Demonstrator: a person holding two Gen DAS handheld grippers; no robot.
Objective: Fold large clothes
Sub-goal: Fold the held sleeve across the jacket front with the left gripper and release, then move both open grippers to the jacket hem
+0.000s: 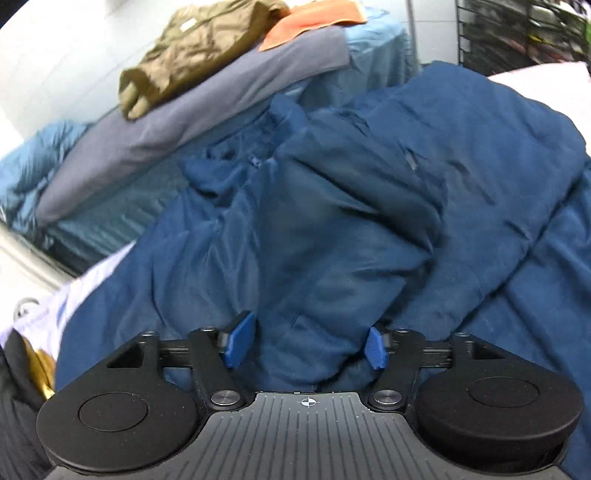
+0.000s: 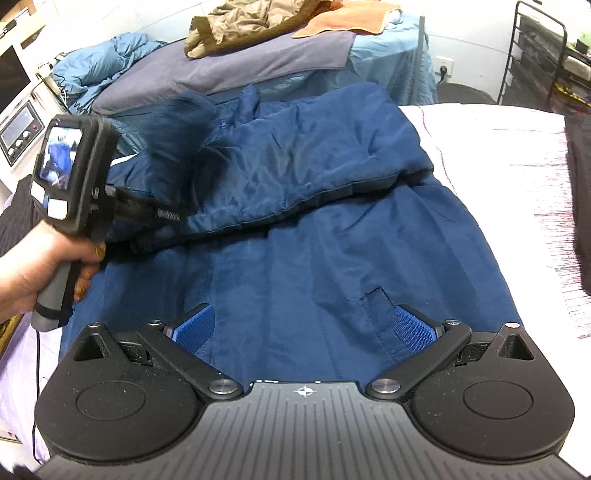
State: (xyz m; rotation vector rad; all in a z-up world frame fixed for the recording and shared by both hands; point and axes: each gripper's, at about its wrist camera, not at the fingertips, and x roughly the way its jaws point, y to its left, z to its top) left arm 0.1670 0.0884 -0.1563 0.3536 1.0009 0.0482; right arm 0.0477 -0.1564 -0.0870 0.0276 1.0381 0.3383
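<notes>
1. Blue jacket: lying spread across the white sheet on the near bed, filling the middle of both views; one side is lying folded over the body, its edge running from 9 o'clock toward 2 o'clock in the right wrist view.
2. Left gripper: you are holding its blue pads wide apart just above the jacket's cloth; nothing is pinched between them. Your hand is gripping its handle at 9 o'clock in the right wrist view.
3. Right gripper: you are holding its pads spread apart over the jacket's lower part, beside a pocket slit; no cloth is clamped.
4. Far bed, 12 o'clock: an olive garment and an orange cloth are lying on a grey sheet.
</notes>
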